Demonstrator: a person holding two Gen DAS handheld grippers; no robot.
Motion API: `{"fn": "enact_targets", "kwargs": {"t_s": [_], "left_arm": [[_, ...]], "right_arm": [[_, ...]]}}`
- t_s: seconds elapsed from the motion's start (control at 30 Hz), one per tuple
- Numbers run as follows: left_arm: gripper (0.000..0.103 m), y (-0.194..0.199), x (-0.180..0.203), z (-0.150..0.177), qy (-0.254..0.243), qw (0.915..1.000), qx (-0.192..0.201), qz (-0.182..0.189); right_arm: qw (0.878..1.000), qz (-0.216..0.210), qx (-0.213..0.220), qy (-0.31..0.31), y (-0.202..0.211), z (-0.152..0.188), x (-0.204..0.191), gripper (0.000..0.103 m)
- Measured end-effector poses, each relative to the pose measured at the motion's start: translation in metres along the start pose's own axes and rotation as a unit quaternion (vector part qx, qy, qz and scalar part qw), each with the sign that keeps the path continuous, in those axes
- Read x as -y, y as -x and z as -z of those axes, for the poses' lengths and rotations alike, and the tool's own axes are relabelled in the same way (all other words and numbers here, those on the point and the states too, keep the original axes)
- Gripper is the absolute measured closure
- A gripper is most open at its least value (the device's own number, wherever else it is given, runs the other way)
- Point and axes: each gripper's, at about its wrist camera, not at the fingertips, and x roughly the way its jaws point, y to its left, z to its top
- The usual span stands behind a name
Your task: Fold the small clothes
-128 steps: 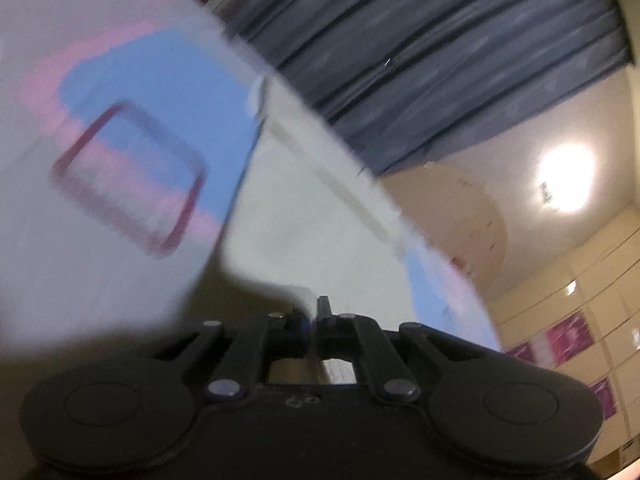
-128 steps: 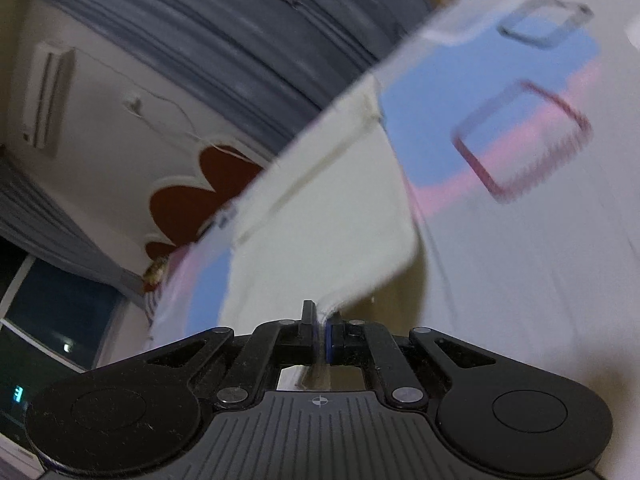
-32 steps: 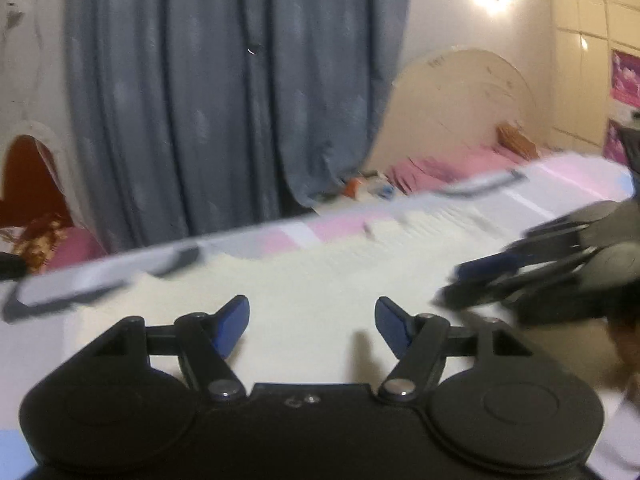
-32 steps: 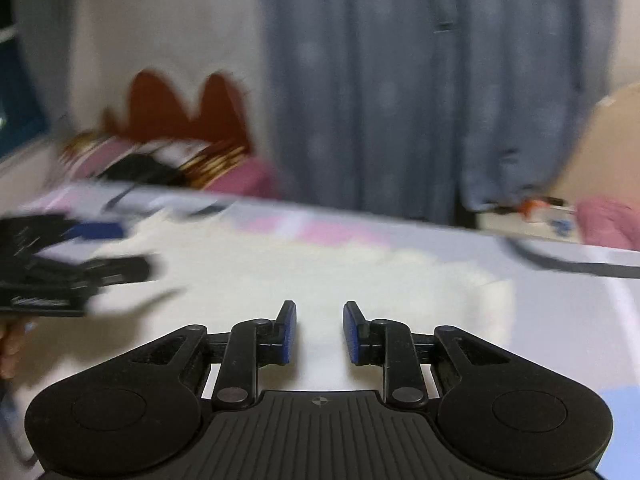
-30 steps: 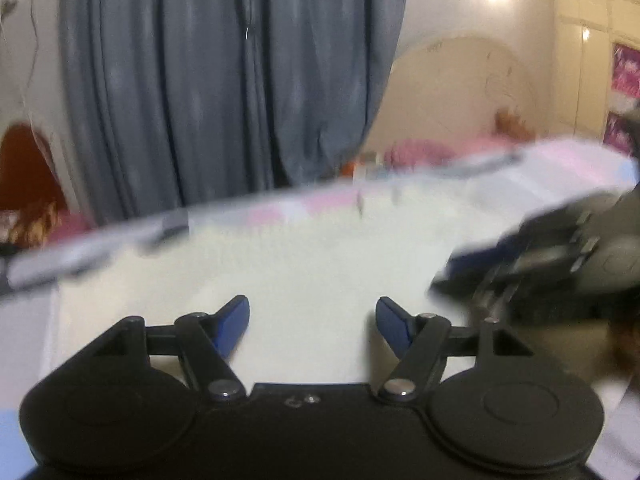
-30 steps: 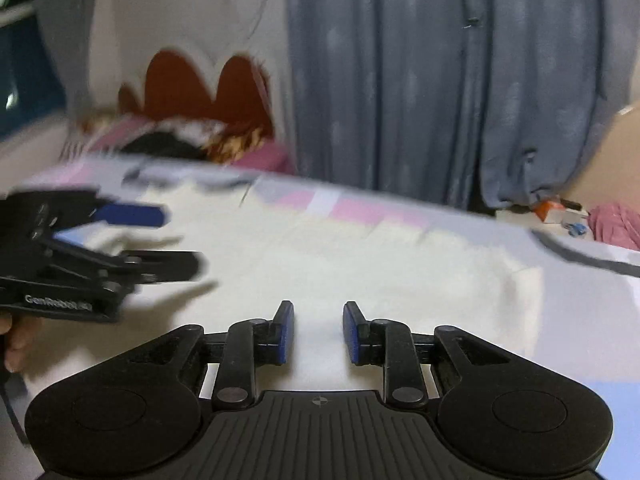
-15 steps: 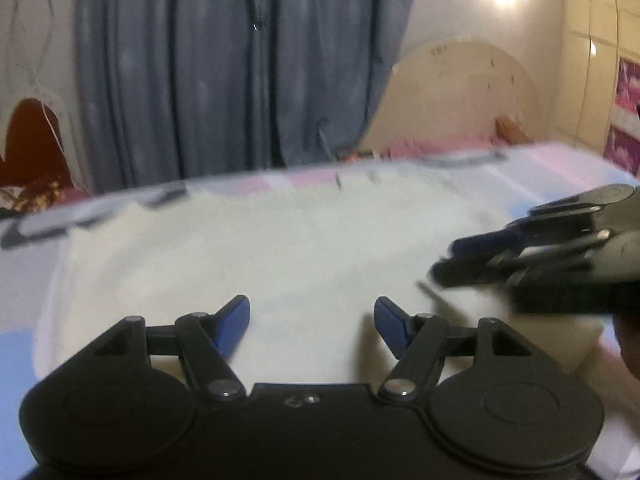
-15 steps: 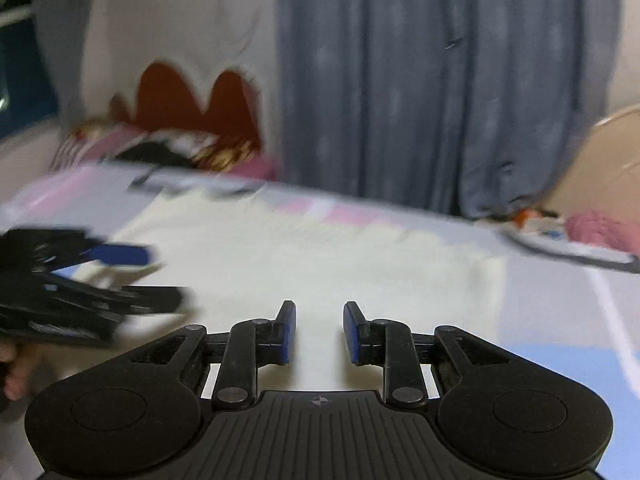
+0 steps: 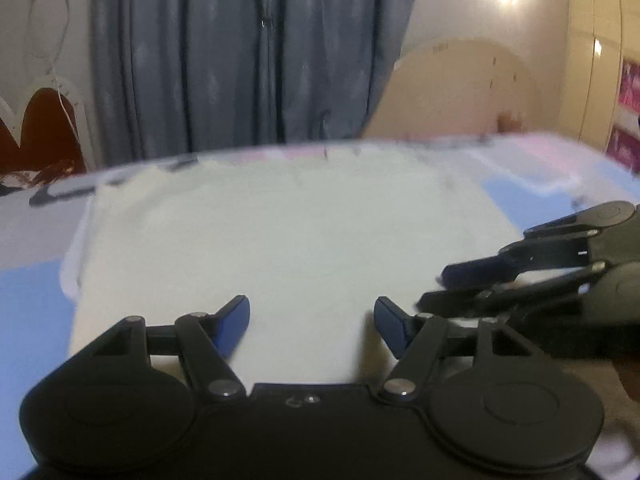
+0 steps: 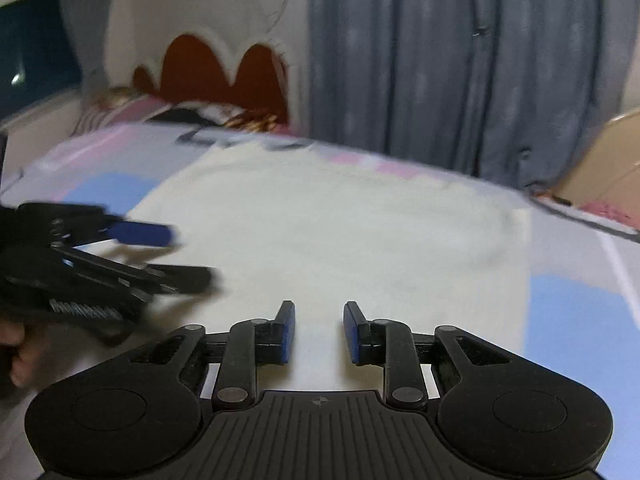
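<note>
A cream garment (image 9: 300, 232) lies spread flat on the bed, its far edge toward the curtain. My left gripper (image 9: 310, 308) hovers over its near part, jaws wide apart with nothing between them. In the right wrist view the garment (image 10: 340, 232) fills the middle, and my right gripper (image 10: 319, 312) stands above it with a narrow gap between its blue pads, holding nothing. Each gripper shows in the other's view: the right gripper (image 9: 434, 288) at the right, the left gripper (image 10: 188, 256) at the left, both over the cloth's side parts.
The bedsheet (image 9: 32, 300) has blue, pink and white patches around the garment. Grey curtains (image 9: 248, 60) hang behind the bed. A red scalloped headboard (image 10: 212, 76) with bedding sits far left, a beige rounded board (image 9: 460, 92) far right. A hand (image 10: 16, 360) holds the left gripper.
Seconds ago both grippers were shut on the garment, held up in the air. It now lies flat, both grippers are off it, and more of the cloth has come into view.
</note>
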Motion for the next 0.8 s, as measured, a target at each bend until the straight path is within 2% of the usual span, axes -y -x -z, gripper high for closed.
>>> {"fn": "enact_targets", "kwargs": {"t_s": [0.03,0.1,0.17,0.27,0.33,0.4,0.47,0.53,0.6,0.63,0.67,0.77,0.8], "left_arm": [[0.035,0.001,0.002,0.004,0.003,1.0000,-0.002,-0.004],[0.034,0.006,0.001,0.013,0.010,0.9999,0.002,-0.006],[0.034,0.016,-0.007,0.019,0.017,0.9996,0.003,-0.025],[0.034,0.032,-0.040,0.030,0.052,0.9972,-0.005,-0.055],[0.034,0.040,-0.055,0.035,0.074,0.9961,-0.003,-0.048],[0.037,0.040,-0.051,0.030,0.057,0.9968,-0.009,-0.056],[0.040,0.045,-0.046,0.023,0.062,0.9962,0.005,-0.061],[0.039,0.048,-0.043,0.020,0.074,0.9955,0.019,-0.056],[0.039,0.039,-0.045,0.023,0.079,0.9947,-0.005,-0.065],[0.037,0.033,-0.045,0.027,0.078,0.9943,-0.018,-0.070],[0.038,0.036,-0.044,0.027,0.074,0.9945,-0.008,-0.073],[0.040,0.049,-0.041,0.023,0.083,0.9933,0.007,-0.080],[0.039,0.050,-0.042,0.024,0.084,0.9929,0.009,-0.084]], "right_arm": [[1.000,0.004,-0.008,-0.002,-0.006,0.003,-0.006,0.077],[1.000,0.014,0.005,0.008,0.000,0.013,-0.011,0.077],[1.000,0.025,0.010,0.010,0.015,0.019,-0.008,0.077],[0.995,0.088,0.019,-0.038,0.038,0.028,0.022,0.077],[0.990,0.105,0.016,-0.090,0.051,0.035,0.053,0.078],[0.990,0.101,0.015,-0.101,0.055,0.036,0.063,0.078],[0.991,0.106,0.010,-0.085,0.055,0.027,0.056,0.078],[0.991,0.102,0.032,-0.084,0.067,0.023,0.050,0.078],[0.990,0.100,0.054,-0.080,0.073,0.020,0.044,0.078],[0.991,0.103,0.042,-0.080,0.068,0.025,0.044,0.078],[0.990,0.110,0.011,-0.083,0.057,0.032,0.047,0.078],[0.990,0.112,0.016,-0.079,0.060,0.034,0.043,0.078],[0.990,0.107,0.037,-0.086,0.070,0.033,0.042,0.078]]}}
